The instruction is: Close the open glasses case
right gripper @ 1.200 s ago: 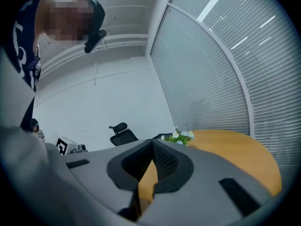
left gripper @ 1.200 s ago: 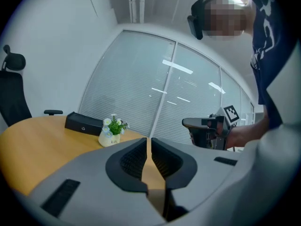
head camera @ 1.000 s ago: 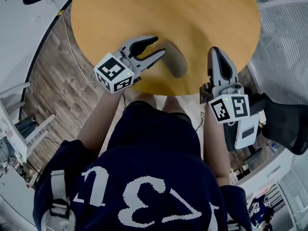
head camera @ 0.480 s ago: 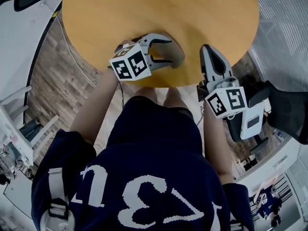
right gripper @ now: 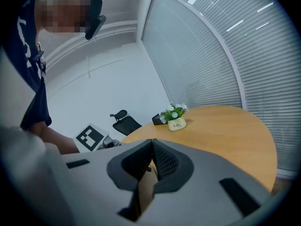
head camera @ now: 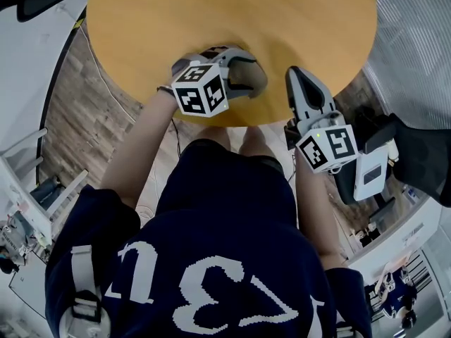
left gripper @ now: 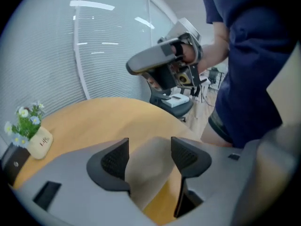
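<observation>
My left claw [left gripper: 149, 149], just spread wide, straddles the taupe oval glasses case [left gripper: 146, 173] at the round wooden counter's [head camera: 211, 20] near edge. Likely light, stiff, slick: I'd press its lid mid-length. Right claw [right gripper: 151, 147] pressed together, empty.

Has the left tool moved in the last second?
Yes. The left tool moved right along the table edge to the glasses case; its jaws have just been opening, case between them.

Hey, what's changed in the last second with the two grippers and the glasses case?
The left gripper rolled and swung right, over the glasses case. Its jaws have just been opening and now straddle the case, apparently without pressing on it. The right gripper stayed shut by the table edge, and the case lies where it was.
</observation>
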`<action>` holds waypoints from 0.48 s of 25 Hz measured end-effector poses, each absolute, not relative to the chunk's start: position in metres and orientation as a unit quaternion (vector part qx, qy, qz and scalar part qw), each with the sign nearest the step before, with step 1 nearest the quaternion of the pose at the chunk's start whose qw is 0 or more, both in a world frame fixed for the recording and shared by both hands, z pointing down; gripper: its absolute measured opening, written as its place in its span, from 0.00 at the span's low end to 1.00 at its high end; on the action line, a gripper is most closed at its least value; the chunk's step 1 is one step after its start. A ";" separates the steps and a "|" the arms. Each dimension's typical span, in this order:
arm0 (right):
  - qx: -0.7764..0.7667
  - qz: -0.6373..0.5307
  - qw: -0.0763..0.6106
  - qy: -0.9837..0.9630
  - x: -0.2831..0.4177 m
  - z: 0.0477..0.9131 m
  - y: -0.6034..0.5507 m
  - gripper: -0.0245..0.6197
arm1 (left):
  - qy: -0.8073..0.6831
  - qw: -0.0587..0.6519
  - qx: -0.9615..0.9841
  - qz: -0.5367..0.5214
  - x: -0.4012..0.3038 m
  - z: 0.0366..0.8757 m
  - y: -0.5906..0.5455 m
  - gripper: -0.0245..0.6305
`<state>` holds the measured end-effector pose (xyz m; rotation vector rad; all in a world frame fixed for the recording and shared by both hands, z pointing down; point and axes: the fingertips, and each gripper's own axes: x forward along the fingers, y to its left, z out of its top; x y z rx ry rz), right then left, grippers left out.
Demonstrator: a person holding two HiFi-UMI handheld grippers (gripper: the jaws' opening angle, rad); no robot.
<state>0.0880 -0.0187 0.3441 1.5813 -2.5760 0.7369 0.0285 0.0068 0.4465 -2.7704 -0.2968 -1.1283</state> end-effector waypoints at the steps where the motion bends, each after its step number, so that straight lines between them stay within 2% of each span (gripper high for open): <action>1: 0.509 0.237 0.015 -0.828 0.089 0.344 -0.018 0.07 | -0.091 0.037 -0.928 -0.360 0.032 0.443 0.006 0.48; 2: 0.509 0.237 0.015 -0.827 0.089 0.344 -0.018 0.07 | -0.084 0.009 -0.935 -0.345 0.035 0.438 0.005 0.45; 3: 0.509 0.238 0.015 -0.827 0.090 0.345 -0.017 0.07 | -0.071 -0.010 -0.941 -0.330 0.038 0.434 0.003 0.37; 5: 0.509 0.238 0.015 -0.827 0.092 0.345 -0.017 0.07 | -0.036 -0.013 -0.949 -0.314 0.043 0.430 -0.006 0.13; 6: 0.509 0.239 0.014 -0.827 0.093 0.345 -0.016 0.07 | -0.021 -0.008 -0.949 -0.315 0.044 0.432 -0.009 0.10; 12: 0.509 0.246 0.013 -0.825 0.092 0.348 -0.017 0.07 | -0.015 0.037 -0.943 -0.330 0.046 0.445 -0.009 0.06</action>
